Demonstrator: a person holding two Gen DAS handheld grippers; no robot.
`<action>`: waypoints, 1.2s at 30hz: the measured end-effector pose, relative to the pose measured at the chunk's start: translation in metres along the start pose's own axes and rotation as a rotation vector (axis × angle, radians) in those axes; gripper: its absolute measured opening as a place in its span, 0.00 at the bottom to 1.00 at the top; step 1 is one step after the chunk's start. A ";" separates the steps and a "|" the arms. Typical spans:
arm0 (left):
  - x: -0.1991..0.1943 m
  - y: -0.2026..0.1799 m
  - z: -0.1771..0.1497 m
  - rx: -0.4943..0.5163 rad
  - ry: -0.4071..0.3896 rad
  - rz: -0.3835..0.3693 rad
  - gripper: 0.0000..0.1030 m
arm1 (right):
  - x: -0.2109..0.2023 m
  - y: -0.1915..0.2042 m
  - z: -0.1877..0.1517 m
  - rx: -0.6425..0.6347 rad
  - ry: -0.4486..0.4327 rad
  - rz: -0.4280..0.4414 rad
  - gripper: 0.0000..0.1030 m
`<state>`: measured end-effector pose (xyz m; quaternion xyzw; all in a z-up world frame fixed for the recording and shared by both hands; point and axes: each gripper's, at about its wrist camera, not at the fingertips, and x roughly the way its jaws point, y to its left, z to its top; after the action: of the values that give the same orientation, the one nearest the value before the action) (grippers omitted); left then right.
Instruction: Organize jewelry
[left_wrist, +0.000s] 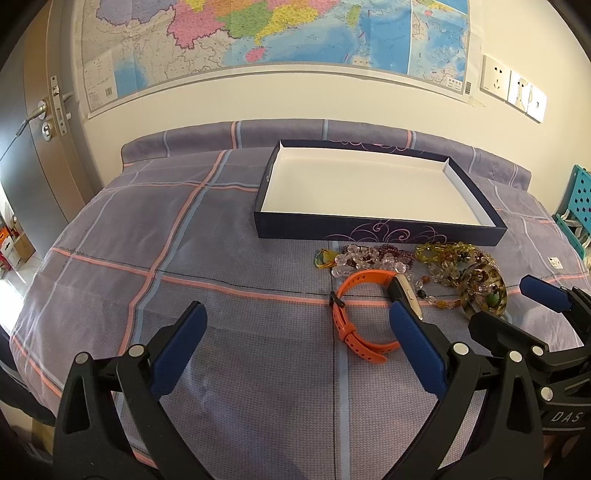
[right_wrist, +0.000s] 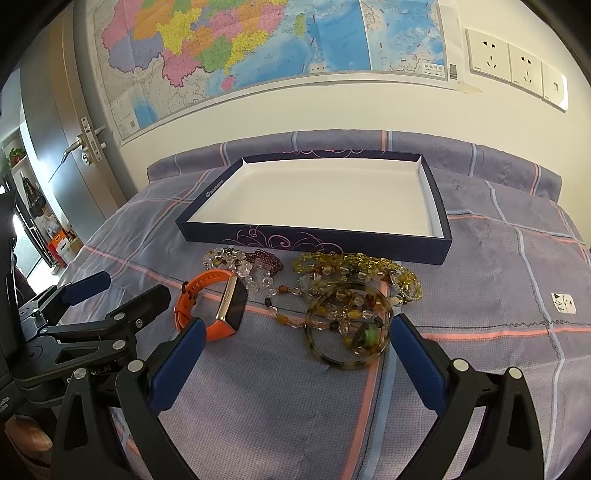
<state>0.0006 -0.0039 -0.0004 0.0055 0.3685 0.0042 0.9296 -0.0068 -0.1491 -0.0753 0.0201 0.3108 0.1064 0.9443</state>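
Progress: while nothing is being held in the shallow navy white-lined box (right_wrist: 436, 206), sorting is not yet being started.
Left: orange-strapped watch (right_wrist: 221, 306), beaded strands (right_wrist: 354, 269) are being left on the bed (right_wrist: 258, 406).
Claws: left claw (left_wrist: 295, 343) and right claw (right_wrist: 295, 354) are being held agape, empty.

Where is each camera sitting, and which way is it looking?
Left wrist view: sits on the left tongs, looking across the bed toward the box and wall map; its own open blue-padded fingers show, and the right tongs poke in at the right edge.
Right wrist view: sits on the right tongs, facing the same way, over the bangle; the left tongs show at the left.
Both see the box, orange watch, beads and map.
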 end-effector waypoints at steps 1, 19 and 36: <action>0.000 0.000 0.000 0.000 0.001 -0.001 0.95 | 0.000 0.000 0.000 0.000 0.000 -0.001 0.93; 0.007 0.001 0.002 -0.007 0.019 -0.017 0.95 | 0.002 -0.001 0.000 0.006 0.009 0.002 0.93; 0.027 0.009 0.005 0.012 0.060 -0.097 0.90 | 0.013 -0.043 -0.011 0.117 0.079 -0.011 0.69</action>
<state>0.0238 0.0050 -0.0153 -0.0068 0.3959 -0.0430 0.9173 0.0044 -0.1887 -0.0964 0.0695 0.3538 0.0833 0.9290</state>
